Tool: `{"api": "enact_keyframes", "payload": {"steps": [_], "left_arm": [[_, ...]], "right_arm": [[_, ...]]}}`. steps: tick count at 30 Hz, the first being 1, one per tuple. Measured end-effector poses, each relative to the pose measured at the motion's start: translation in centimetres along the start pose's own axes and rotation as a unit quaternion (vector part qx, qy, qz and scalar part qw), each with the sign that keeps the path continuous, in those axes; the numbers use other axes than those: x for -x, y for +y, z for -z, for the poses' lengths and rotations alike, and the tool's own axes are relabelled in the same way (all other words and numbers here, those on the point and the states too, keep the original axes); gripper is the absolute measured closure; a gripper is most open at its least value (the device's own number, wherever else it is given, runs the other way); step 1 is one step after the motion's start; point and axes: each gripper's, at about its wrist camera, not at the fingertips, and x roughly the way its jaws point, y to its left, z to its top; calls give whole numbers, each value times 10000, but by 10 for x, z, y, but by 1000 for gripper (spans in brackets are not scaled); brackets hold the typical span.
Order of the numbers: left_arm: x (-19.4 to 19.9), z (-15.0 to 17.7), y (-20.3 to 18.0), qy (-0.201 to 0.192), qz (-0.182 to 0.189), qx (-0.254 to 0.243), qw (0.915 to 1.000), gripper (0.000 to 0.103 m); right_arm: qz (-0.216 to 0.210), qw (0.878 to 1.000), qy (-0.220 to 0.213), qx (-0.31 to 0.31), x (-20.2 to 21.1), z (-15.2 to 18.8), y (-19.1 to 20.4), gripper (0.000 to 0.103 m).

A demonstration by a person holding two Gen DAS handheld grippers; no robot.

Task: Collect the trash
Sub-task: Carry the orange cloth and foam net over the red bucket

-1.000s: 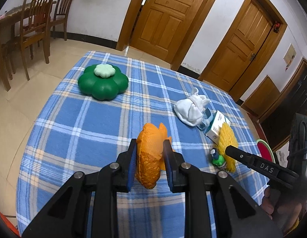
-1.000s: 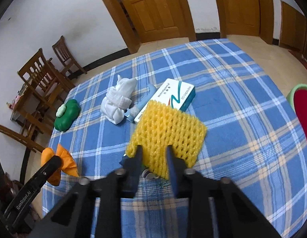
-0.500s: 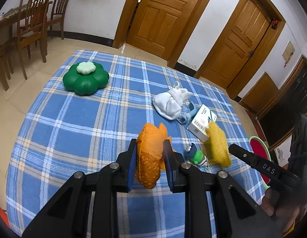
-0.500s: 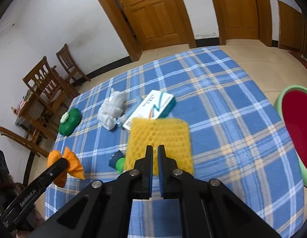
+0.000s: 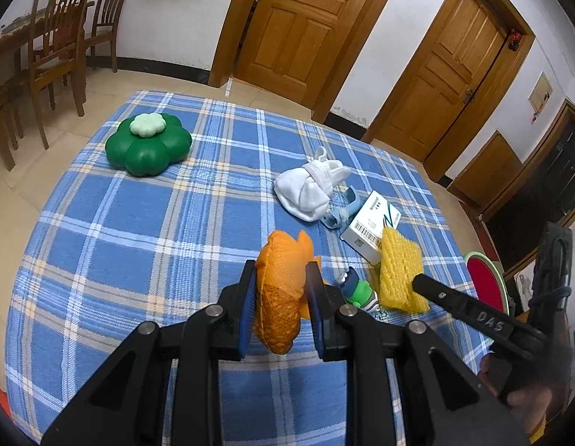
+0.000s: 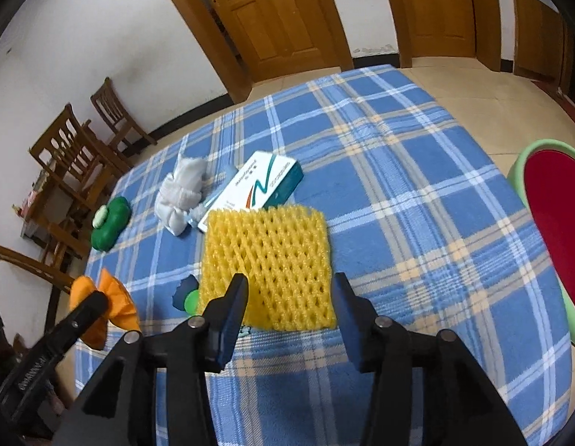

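So the main thing here is the yellow foam net (image 6: pixel 267 265), one of those fruit-sleeve mesh things, lying flat on the counter (image 6: pixel 417 193) right in front of the medicine box (image 6: pixel 255 186), its far edge touching the box or maybe overlapping it. It looks super light and squishy, so it'll crush and spring back rather than slip, and nothing about it seems fragile. The right tool (image 6: pixel 291 299) has just been spreading its jaws and now straddles the near edge of the net without pinching it. I'd grab that near edge, away from the box, and clamp deep since the mesh flattens. The left tool (image 5: pixel 281 291) is clenched on an orange foam net (image 5: pixel 281 290), well to the left of the box. The little green-capped thing (image 5: pixel 358 291) beside the yellow net, hard to tell what it is.
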Motion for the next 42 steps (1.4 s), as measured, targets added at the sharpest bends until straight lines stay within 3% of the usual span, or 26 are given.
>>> {"api": "enact_keyframes", "payload": {"steps": [4,7,9,13,27,42], "left_arm": [[-2,0,-1,20,-26,-14,10000,78],[-3,0,-2,34,-43,-13,10000,78],[-4,0,-4,44,-39,-18,10000,78],[-3,1,-11,50,-15,-83,10000,78],[6,-2,-46,38,196,-347,9992,78],[-2,5,-117,310,664,-853,9937,78]], "right_arm": [[150,9997,-105,159,-3,3,1,55],[362,9986,-192,326,-3,5,2,69],[261,9987,-174,394,-3,7,2,81],[164,9987,-239,415,4,8,0,91],[18,9971,-763,23,63,6,-34,91],[353,9882,-1280,-763,122,10,-117,91]]}}
